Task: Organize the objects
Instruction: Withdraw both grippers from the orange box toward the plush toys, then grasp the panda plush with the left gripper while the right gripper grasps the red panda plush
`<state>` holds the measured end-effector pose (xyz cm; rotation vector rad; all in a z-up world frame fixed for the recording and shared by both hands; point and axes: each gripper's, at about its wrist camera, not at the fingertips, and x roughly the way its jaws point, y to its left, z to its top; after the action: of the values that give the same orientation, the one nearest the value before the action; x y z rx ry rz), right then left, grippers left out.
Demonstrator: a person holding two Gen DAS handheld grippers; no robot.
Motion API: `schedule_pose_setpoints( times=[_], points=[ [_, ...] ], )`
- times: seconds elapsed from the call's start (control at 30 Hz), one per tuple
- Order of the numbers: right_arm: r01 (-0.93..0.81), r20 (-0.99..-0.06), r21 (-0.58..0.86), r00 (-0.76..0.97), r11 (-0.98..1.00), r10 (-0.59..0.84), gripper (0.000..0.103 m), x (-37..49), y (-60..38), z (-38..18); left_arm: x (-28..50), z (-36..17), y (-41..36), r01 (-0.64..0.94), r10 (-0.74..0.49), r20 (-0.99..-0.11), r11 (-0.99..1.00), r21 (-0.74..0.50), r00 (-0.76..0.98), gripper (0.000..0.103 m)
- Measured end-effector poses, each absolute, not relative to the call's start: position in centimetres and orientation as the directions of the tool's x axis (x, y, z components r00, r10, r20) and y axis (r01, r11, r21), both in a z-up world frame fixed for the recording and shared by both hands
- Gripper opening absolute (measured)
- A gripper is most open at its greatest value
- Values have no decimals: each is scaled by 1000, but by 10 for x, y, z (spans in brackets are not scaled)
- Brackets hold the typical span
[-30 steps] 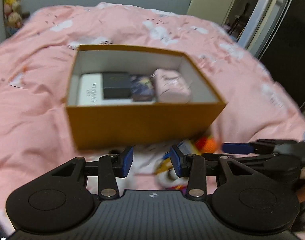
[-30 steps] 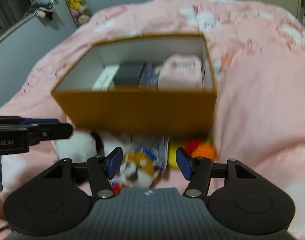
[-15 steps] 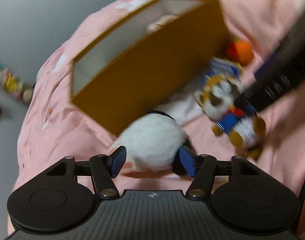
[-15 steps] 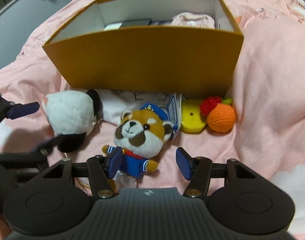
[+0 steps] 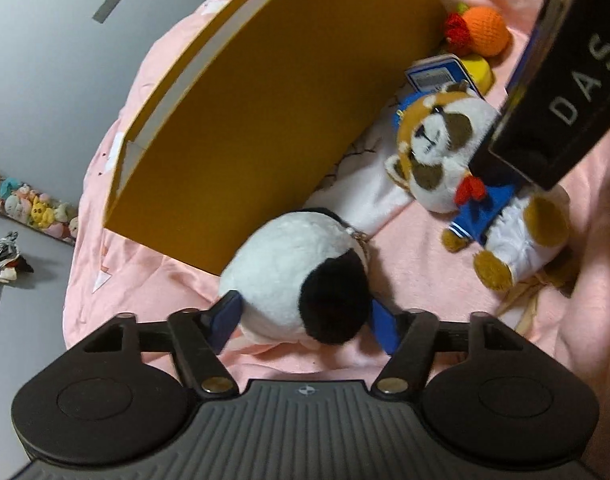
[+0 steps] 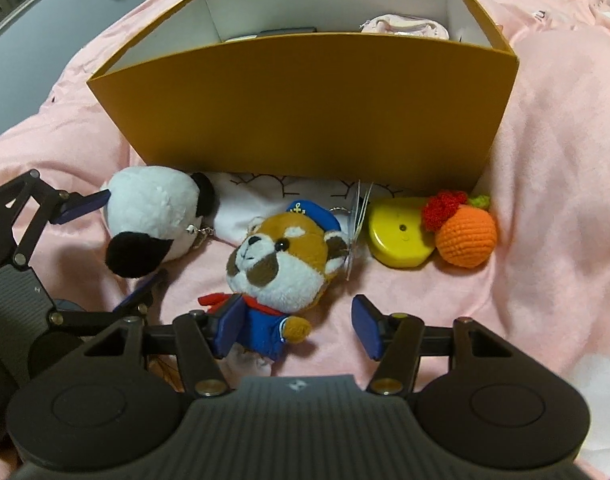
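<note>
Left hand-held gripper (image 6: 115, 250) sits at the far left of the bed, its blue fingers spread on either side of the panda plush (image 6: 157, 220), one pad at the white back and one by the black ear; whether the pads press the plush cannot be told, and the jaws look parted rather than clenched. The panda plush lies on the pink duvet (image 6: 545, 200) just in front of the orange cardboard box (image 6: 305, 108), near its left corner. Further right, the red panda plush (image 6: 283, 258) in a blue sailor outfit lies on its back, its body between the released, wide-apart fingers of the right hand-held gripper (image 6: 295, 330), with one pad touching its left side. Beside its head lie a yellow plastic piece (image 6: 397, 236) and, touching that, a crocheted orange (image 6: 467, 236). Inside the box, a pink bundle (image 6: 405, 26) and a dark flat item show above the front wall.
</note>
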<state>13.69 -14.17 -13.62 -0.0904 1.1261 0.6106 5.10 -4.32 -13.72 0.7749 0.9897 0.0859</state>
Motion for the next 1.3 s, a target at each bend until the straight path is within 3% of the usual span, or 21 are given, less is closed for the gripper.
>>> schedule_pose_setpoints(
  times=[0.2, 0.27, 0.33, 0.4, 0.53, 0.6, 0.83, 0.97, 1.1, 1.17, 1.23, 1.3],
  points=[
    [-496, -861, 280, 249, 822, 443, 60, 141, -135, -143, 53, -129, -34, 228, 361, -725, 786, 575, 587, 67],
    [-495, -854, 309, 232, 812, 466, 47, 142, -134, -144, 49, -119, -29, 203, 336, -726, 814, 544, 600, 62],
    [-499, -843, 330, 226, 801, 488, 38, 140, -137, -141, 46, -106, -23, 169, 304, -732, 853, 495, 610, 47],
    [-510, -843, 318, 234, 799, 484, 38, 138, -136, -139, 48, -94, -17, 139, 261, -749, 895, 425, 610, 35],
    [-501, -841, 331, 229, 800, 491, 37, 139, -139, -140, 47, -77, -7, 94, 214, -756, 935, 342, 619, 23],
    [-494, -840, 336, 227, 802, 492, 37, 140, -140, -141, 46, -70, -5, 82, 205, -750, 942, 326, 629, 0],
    [-504, -832, 309, 267, 806, 486, 27, 136, -142, -132, 37, -38, -1, 59, 115, -716, 975, 214, 688, 0],
    [-501, -832, 302, 276, 811, 481, 30, 137, -143, -132, 36, -40, -1, 129, 90, -728, 962, 239, 680, 0],
    [-499, -828, 302, 286, 813, 483, 30, 138, -144, -132, 32, -55, -7, 239, 137, -742, 895, 376, 656, 12],
    [-499, -827, 301, 288, 813, 483, 36, 138, -144, -131, 31, -61, -5, 264, 163, -745, 869, 419, 646, 25],
    [-502, -829, 298, 286, 812, 481, 38, 137, -141, -132, 30, -68, -3, 299, 173, -756, 845, 444, 631, 45],
    [-505, -831, 296, 283, 811, 479, 39, 138, -140, -133, 28, -75, -4, 350, 183, -760, 804, 480, 623, 51]
  ],
)
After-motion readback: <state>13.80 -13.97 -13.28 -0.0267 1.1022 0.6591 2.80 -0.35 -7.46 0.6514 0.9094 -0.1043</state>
